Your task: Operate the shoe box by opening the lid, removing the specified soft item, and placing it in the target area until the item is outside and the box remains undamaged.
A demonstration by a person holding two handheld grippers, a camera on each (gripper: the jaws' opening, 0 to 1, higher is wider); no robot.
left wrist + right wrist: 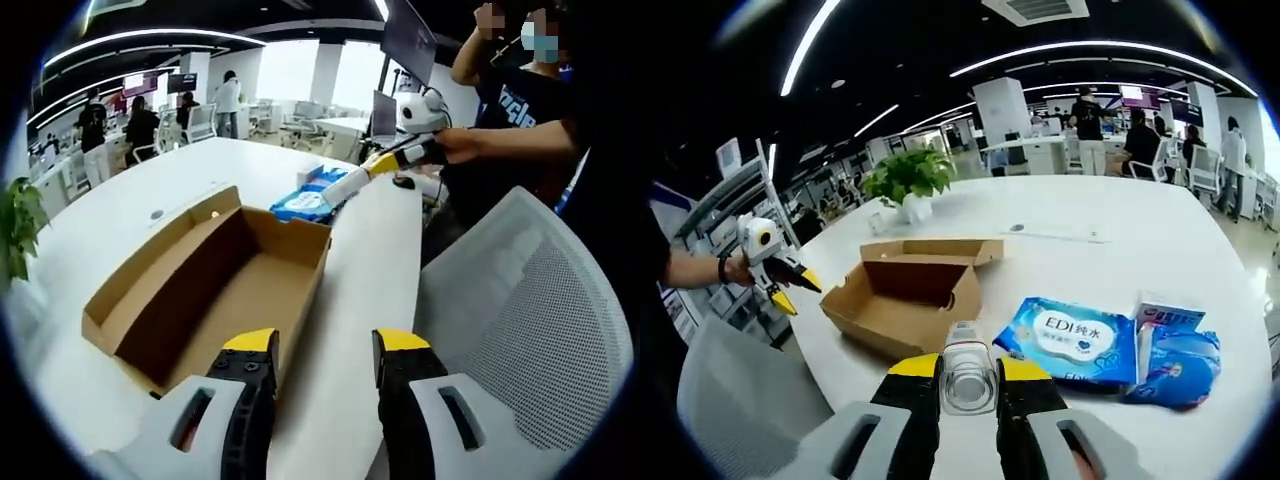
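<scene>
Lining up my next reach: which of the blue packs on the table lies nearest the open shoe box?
The flat blue wipes pack printed "EDI" lies nearest the shoe box; the rounder blue pack lies beyond it.

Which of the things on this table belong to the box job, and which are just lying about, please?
Job: open shoe box; blue wipes pack, likely the soft item, already outside; left gripper, open; right gripper, shut on a clear item.
Lying about: potted plant; small carton; second blue pack; white chair.
</scene>
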